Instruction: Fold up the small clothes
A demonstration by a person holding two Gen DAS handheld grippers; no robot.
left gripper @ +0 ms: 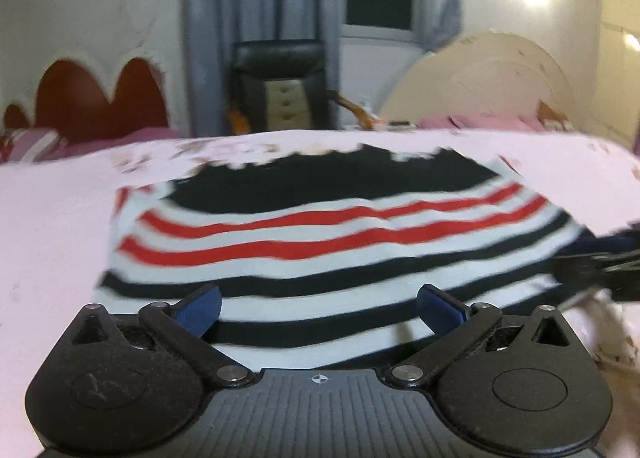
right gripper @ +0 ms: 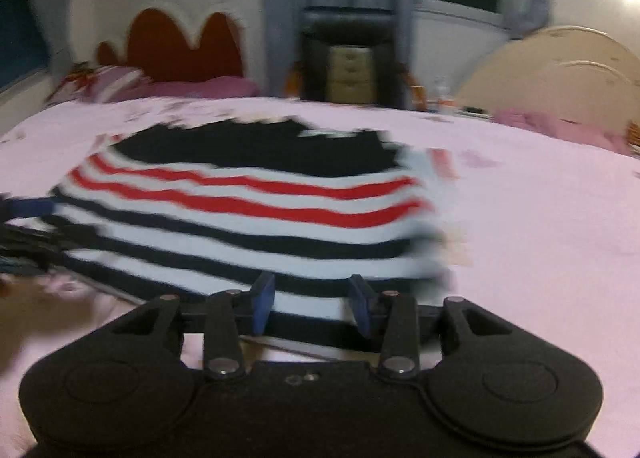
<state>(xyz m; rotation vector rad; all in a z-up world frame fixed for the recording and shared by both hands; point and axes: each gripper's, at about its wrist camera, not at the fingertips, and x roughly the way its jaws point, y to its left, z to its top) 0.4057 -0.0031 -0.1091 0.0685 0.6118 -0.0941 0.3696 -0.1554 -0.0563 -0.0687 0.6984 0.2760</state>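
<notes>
A small striped garment (left gripper: 328, 242), white with black and red stripes and a black top part, lies flat on the pink bed sheet (left gripper: 52, 242); it also shows in the right wrist view (right gripper: 248, 214). My left gripper (left gripper: 320, 308) is open with its blue pads wide apart, just over the garment's near edge, holding nothing. My right gripper (right gripper: 312, 304) is open over the garment's near edge, its pads apart and empty. The right gripper shows at the right edge of the left wrist view (left gripper: 600, 262), and the left gripper shows at the left edge of the right wrist view (right gripper: 24, 226). Both views are blurred.
The bed reaches a red scalloped headboard (left gripper: 100, 98) with a striped pillow (left gripper: 32, 142) at the back left. A black chair (left gripper: 280, 82), grey curtains (left gripper: 256, 18) and a cream headboard (left gripper: 488, 78) with pink cloth (left gripper: 480, 122) stand behind.
</notes>
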